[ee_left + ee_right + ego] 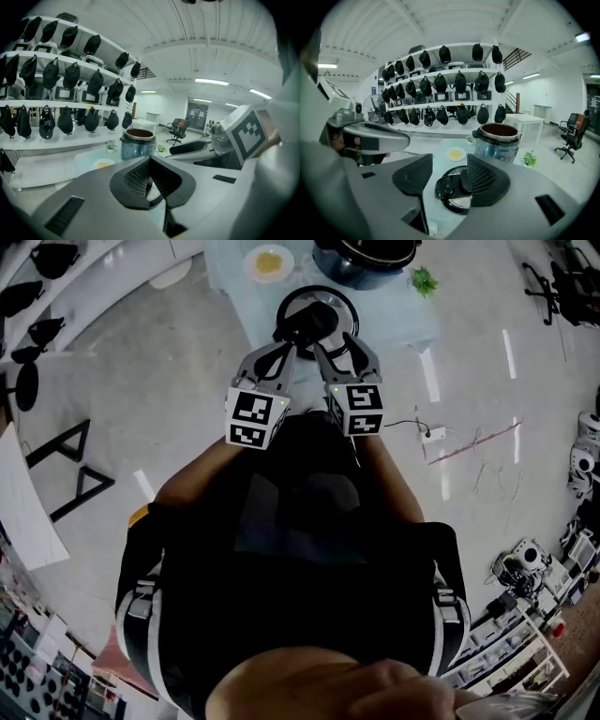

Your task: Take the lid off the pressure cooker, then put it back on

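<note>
The pressure cooker's lid [314, 317], black handle up, lies on the pale table [412, 326]; in the right gripper view the lid [451, 193] shows below and between the jaws, untouched. The open blue cooker pot [370, 259] stands behind it, also seen as the pot [497, 140] and pot [137, 143]. My right gripper [335, 341] hovers open over the lid, empty [449, 180]. Beside it my left gripper [279, 341] has its ribbed pads together [150, 176], with nothing seen between them.
A yellow-filled plate [268, 261] and a small green plant [424, 279] share the table. Curved wall shelves [440, 101] carry several black hanging items. Office chairs [574, 131] stand far right. A cable [469, 442] lies on the floor, a black frame [66, 470] at left.
</note>
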